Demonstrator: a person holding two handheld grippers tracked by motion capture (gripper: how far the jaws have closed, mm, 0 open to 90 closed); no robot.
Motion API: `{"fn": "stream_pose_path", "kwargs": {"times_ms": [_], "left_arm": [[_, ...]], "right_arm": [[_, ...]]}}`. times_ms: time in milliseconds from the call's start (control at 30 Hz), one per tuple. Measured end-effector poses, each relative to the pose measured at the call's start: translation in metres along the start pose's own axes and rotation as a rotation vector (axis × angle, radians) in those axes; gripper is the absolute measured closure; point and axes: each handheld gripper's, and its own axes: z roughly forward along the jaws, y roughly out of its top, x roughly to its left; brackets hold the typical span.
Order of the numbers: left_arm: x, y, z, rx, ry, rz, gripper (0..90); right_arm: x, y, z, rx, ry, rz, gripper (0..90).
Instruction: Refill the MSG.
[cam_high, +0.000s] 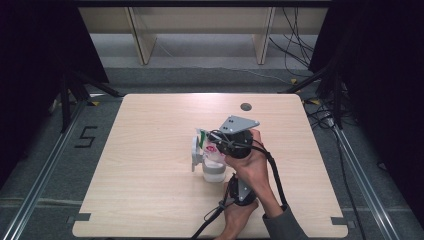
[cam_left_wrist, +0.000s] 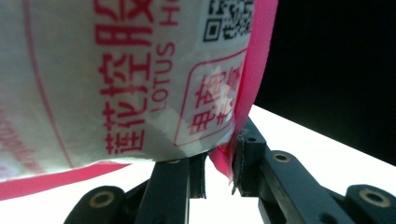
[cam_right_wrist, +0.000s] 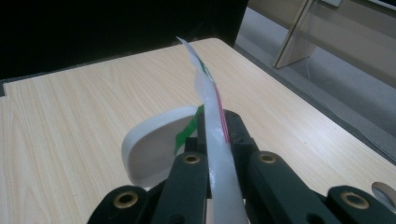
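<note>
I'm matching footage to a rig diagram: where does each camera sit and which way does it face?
High view: fixed above the person's side, looking forward and down on the table; hands and the right gripper show over a white cup.
Left gripper view: rides the left gripper, facing a printed packet pinched at its pink edge.
Right gripper view: rides that gripper, looking across the tabletop, jaws clamped on the packet's edge.
Shared: both gripper views show the packet.

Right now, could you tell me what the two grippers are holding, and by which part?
Both hold one printed plastic packet: the left gripper pinches its pink sealed edge, and the right gripper clamps its thin edge.
</note>
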Motion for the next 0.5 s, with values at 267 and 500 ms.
{"fn": "stream_pose_path", "kwargs": {"times_ms": [267, 500], "left_arm": [[0.0077, 0.0026, -0.0086, 0.111, -0.008, 0.134, 77.0], [0.0076, 0.0025, -0.0084, 0.11, -0.01, 0.131, 77.0]], "right_arm": [[0.0001, 0.0, -0.0029, 0.002, 0.002, 0.025, 88.0], [-0.0006, 0.0001, -0.0021, -0.002, -0.007, 0.005, 87.9]]}}
